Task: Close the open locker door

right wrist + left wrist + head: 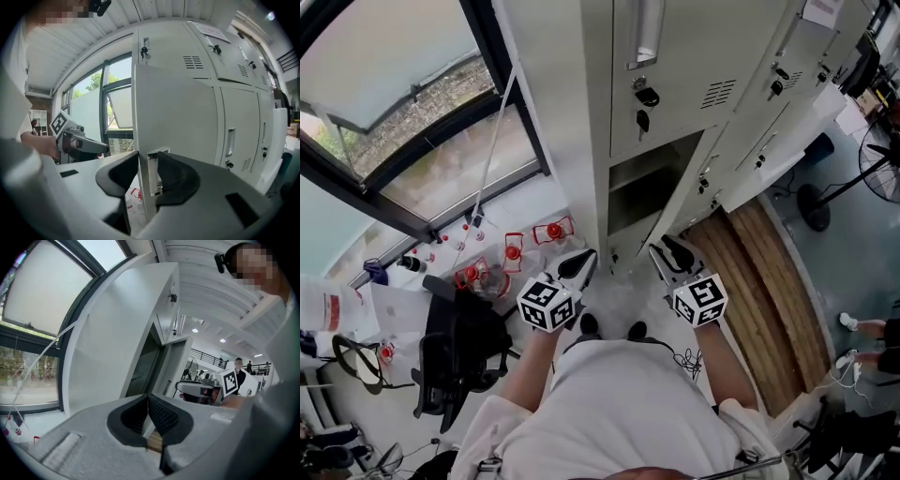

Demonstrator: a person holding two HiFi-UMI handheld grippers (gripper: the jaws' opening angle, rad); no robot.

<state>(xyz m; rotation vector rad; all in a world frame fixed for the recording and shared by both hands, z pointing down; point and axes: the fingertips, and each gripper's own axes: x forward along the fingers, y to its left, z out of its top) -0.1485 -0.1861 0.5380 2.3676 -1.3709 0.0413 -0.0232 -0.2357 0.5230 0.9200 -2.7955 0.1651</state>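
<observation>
Cream locker door [178,131] upright, edge-on, pinched in right claw [149,158], left claw [148,399] closed empty.

Daylight from the window [384,56] makes all views bright, with only weak shadows. The open locker door [173,117] is evenly lit, without glare. Both gripper views bend strongly and darken at their round edges. Small ceiling lamps [195,330] glow there.
</observation>
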